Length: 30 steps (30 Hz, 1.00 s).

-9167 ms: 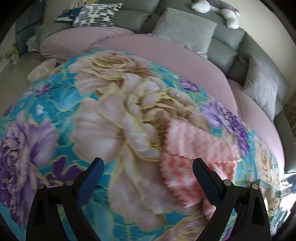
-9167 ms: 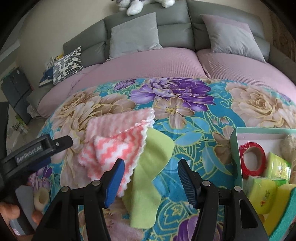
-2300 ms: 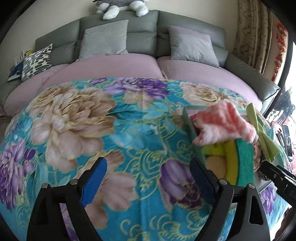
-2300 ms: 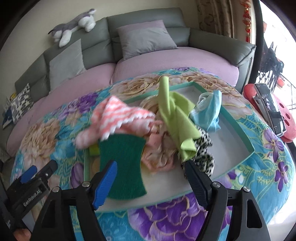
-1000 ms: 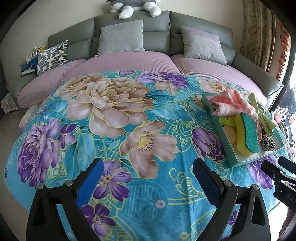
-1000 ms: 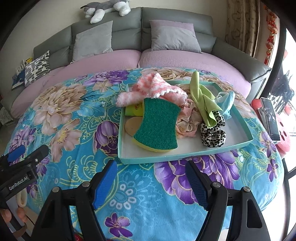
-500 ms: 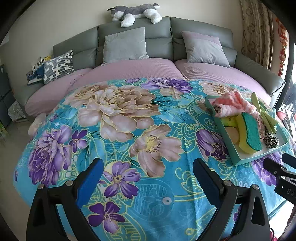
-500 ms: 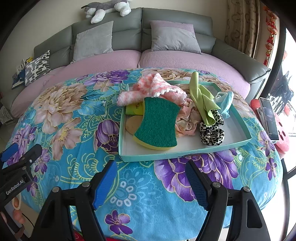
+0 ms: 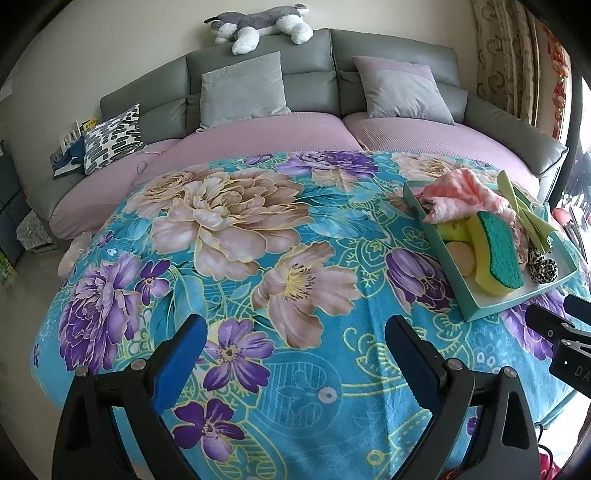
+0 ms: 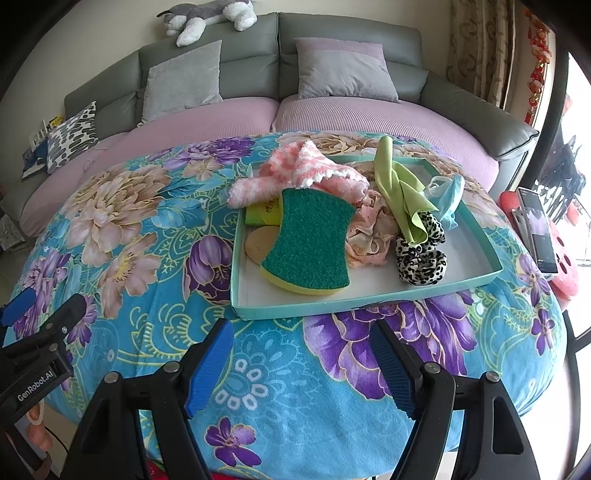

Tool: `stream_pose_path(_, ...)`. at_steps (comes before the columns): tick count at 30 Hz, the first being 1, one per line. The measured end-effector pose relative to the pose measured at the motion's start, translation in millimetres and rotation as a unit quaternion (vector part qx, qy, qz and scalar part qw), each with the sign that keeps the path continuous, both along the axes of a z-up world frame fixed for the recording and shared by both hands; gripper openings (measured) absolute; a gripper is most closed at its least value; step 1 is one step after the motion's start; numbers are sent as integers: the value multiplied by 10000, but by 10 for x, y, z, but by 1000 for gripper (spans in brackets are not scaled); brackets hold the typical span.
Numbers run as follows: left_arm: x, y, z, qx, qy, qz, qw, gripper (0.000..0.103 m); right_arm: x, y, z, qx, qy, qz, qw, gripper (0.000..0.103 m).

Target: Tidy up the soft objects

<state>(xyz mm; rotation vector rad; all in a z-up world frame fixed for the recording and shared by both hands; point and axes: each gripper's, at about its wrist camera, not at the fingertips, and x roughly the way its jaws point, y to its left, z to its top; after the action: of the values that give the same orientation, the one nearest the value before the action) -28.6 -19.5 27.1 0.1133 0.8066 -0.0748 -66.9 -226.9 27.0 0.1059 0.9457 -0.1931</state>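
A teal tray (image 10: 332,308) sits on the floral blanket (image 10: 122,229). It holds a pink zigzag cloth (image 10: 299,170), a green and yellow sponge (image 10: 310,243), a lime cloth (image 10: 399,188), a leopard scrunchie (image 10: 421,254), a light blue item (image 10: 447,192) and a pale pink cloth (image 10: 369,232). My right gripper (image 10: 303,362) is open and empty, just in front of the tray's near edge. My left gripper (image 9: 295,354) is open and empty over the blanket, left of the tray (image 9: 450,266).
A grey sofa with lilac seat covers (image 9: 280,129) curves behind the blanket, with grey cushions (image 9: 243,88), a patterned cushion (image 9: 114,136) and a plush dog (image 9: 258,18) on top. A phone (image 10: 535,225) lies on a red stool at the right.
Both grippers have pulled back and up from the tray, so more of the blanket and sofa shows. The cloths that lay on the blanket earlier now lie in the tray.
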Motion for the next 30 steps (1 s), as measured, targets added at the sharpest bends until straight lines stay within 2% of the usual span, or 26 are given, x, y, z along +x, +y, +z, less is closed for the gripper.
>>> stream_pose_path(30, -11, -25, 41, -35, 39, -121, 9999, 97, 4, -5, -27, 3, 23, -8, 10000, 79)
